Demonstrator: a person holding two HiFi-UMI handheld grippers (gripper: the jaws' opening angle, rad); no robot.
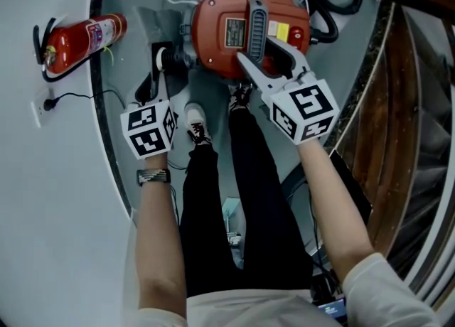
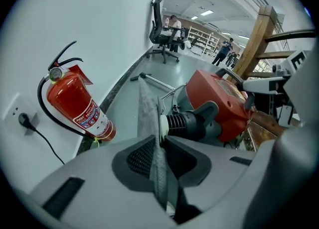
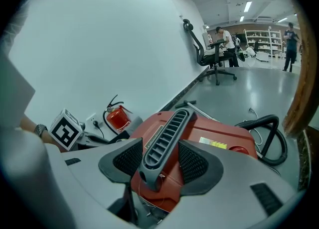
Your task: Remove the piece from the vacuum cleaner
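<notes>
Where the head view looks down, the red vacuum cleaner [image 1: 213, 30] stands on the floor at far centre, beyond the person's shoes. The right gripper [image 1: 257, 48] sits at the near end of the grey ribbed handle [image 1: 256, 23] on its top. The left gripper [image 1: 161, 62] is at the cleaner's left side, where the flat grey piece [image 1: 151, 27] projects. A fire extinguisher [image 1: 78, 38] lies farther left, against the wall.

In the left gripper view, the jaws are closed on the thin grey piece [image 2: 147, 113], which stands edgewise between the pads and runs away from them. Just right of it, a black ribbed connector [image 2: 187, 123] with a white ring joins the piece to the cleaner [image 2: 219, 98]. A plug sits in a wall socket [image 2: 22, 119] at far left.

In the right gripper view, the jaws stand apart, one on each side of the handle [image 3: 167, 136]; red body shows between the handle and the right pad. A black hose [image 3: 264, 138] curls at the cleaner's right.
</notes>
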